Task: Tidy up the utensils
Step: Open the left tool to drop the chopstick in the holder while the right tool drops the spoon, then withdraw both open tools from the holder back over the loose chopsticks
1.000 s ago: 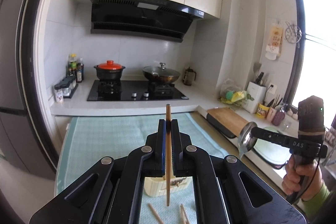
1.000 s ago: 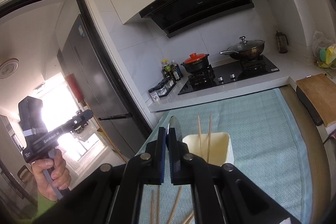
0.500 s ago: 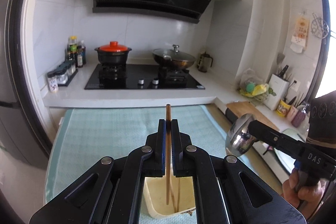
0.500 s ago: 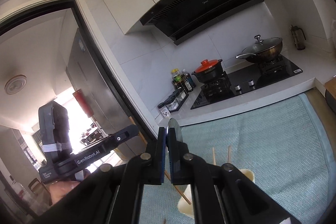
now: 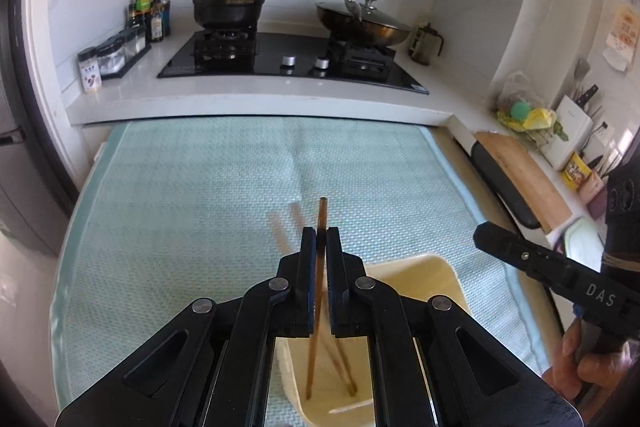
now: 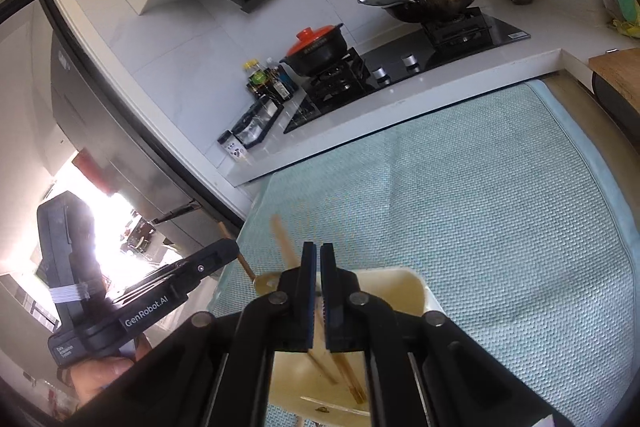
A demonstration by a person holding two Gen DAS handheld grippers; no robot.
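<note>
The left gripper (image 5: pixel 321 233) is being seen from behind in its own view. Its blue-padded fingers are being kept closed on a thin brown chopstick (image 5: pixel 322 215), which is being held almost upright. Its square top is standing above the fingertips and its lower end is reaching down into the holder (image 5: pixel 440 263), a cream, smooth-walled, rounded box standing on the surface. Two more chopsticks (image 5: pixel 344 367) are leaning inside the holder, and a pale flat sliver is lying at its bottom. From the right wrist the same gripper is being shown side-on, with the chopstick slanting past the holder's left rim. The right gripper (image 6: pixel 317 247) is being held over the holder's mouth, its fingers drawn nearly together, with only a narrow slit and nothing plainly between them. A shiny rounded shape (image 6: pixel 266 281) is being glimpsed at the holder's left rim only in this view, and what it is cannot be told. A woven, pale-green cloth (image 5: pixel 200 187) is covering the surface. A wooden board (image 5: pixel 524 171) and a knife block are being shown in full only by the left view, a steel fridge (image 6: pixel 120 131) only by the right. A black pot (image 5: pixel 228 9) with an orange lid and a glass-lidded wok (image 5: pixel 364 23) are being shown on the glossy black hob in both.
</note>
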